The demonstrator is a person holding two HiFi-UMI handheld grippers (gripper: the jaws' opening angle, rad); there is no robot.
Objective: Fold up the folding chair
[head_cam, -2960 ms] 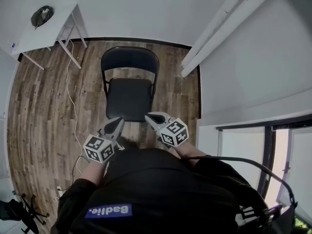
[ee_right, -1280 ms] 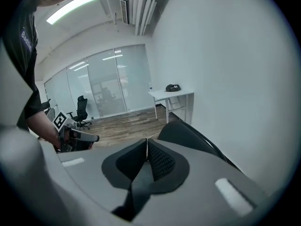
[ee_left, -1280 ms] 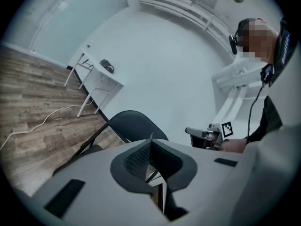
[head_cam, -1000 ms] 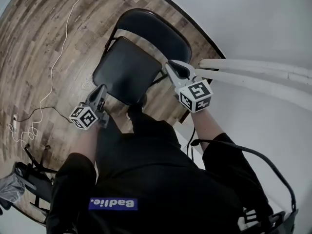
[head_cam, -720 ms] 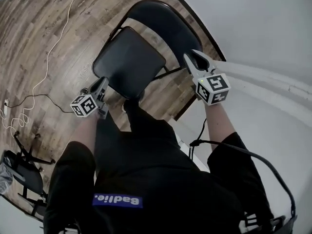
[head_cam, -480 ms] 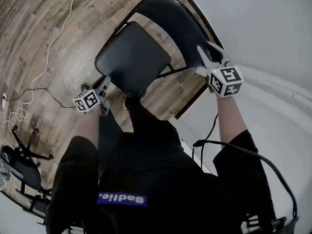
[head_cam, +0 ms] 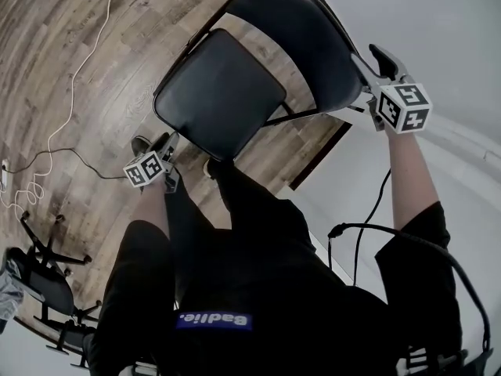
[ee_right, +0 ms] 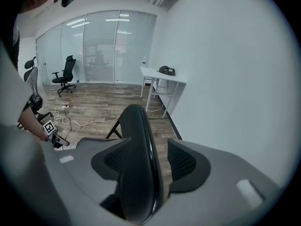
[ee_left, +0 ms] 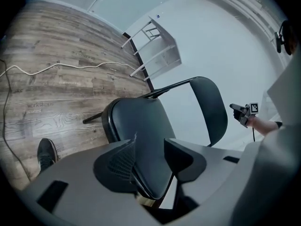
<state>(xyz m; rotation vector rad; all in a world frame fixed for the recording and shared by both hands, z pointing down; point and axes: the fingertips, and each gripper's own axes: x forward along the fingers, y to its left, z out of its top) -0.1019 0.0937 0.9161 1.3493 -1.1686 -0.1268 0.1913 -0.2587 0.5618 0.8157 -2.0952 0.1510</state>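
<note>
A black folding chair stands unfolded on the wood floor, with its seat (head_cam: 219,92) and backrest (head_cam: 301,34) below me. My left gripper (head_cam: 167,142) is at the seat's front edge. In the left gripper view the seat edge (ee_left: 141,126) runs between the opening jaws of the left gripper (ee_left: 150,147), with a gap at the right finger (ee_left: 186,157). My right gripper (head_cam: 368,59) is at the backrest's top. In the right gripper view the backrest rim (ee_right: 141,126) lies between the opening jaws of the right gripper (ee_right: 149,149), and neither pad presses on it.
A white cable (head_cam: 74,84) snakes over the floor left of the chair. The person's shoe (ee_left: 45,154) is by the seat's front. A white wall (head_cam: 438,22) rises close behind the backrest. A white desk (ee_right: 164,76) and an office chair (ee_right: 66,69) stand farther off.
Both grippers were shut and are open now. The left one dropped to the seat's front edge; the right one swung out to the top of the backrest.
</note>
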